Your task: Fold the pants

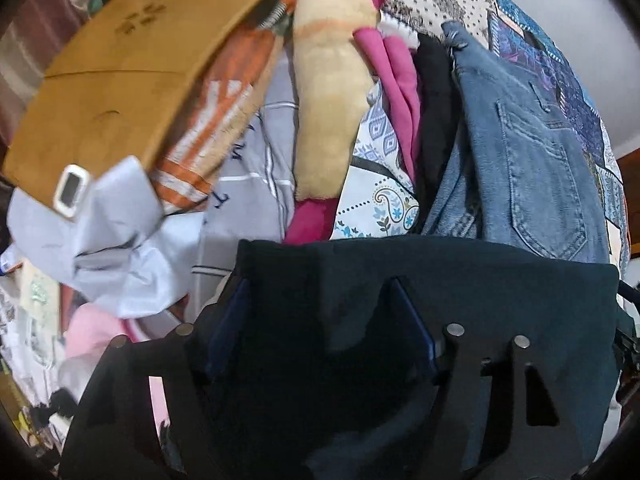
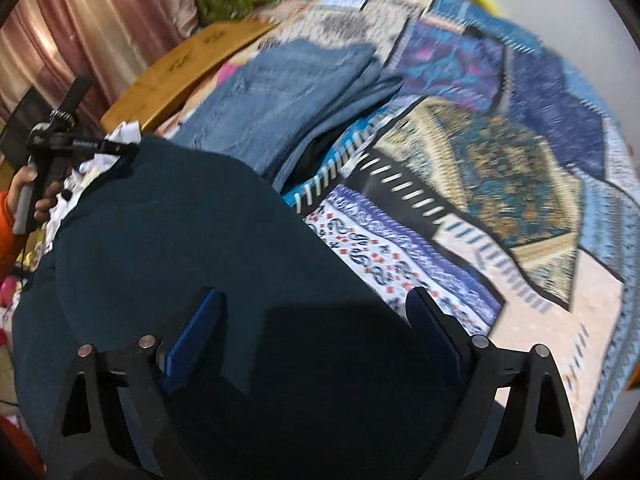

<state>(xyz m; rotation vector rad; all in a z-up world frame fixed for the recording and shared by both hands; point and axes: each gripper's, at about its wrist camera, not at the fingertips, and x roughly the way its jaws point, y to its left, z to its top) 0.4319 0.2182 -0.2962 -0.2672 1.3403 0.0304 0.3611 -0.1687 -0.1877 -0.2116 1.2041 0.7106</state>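
Note:
The dark teal pants [image 1: 460, 288] lie on the patterned bedspread and fill the lower half of both views [image 2: 180, 240]. My left gripper [image 1: 320, 292] sits over the pants' edge with its blue pads spread apart, cloth lying between and under them. My right gripper [image 2: 314, 300] is open above the pants, its blue pads wide apart, with nothing held. The left gripper also shows in the right wrist view [image 2: 60, 136] at the far left, held by a hand.
Folded blue jeans [image 1: 532, 152] lie on the patchwork bedspread [image 2: 500, 160] beyond the pants. Pink and black clothes [image 1: 400, 88], a tan pillow [image 1: 332, 92] and a wooden headboard [image 1: 112, 88] stand at the back. Crumpled white paper [image 1: 120, 232] lies left.

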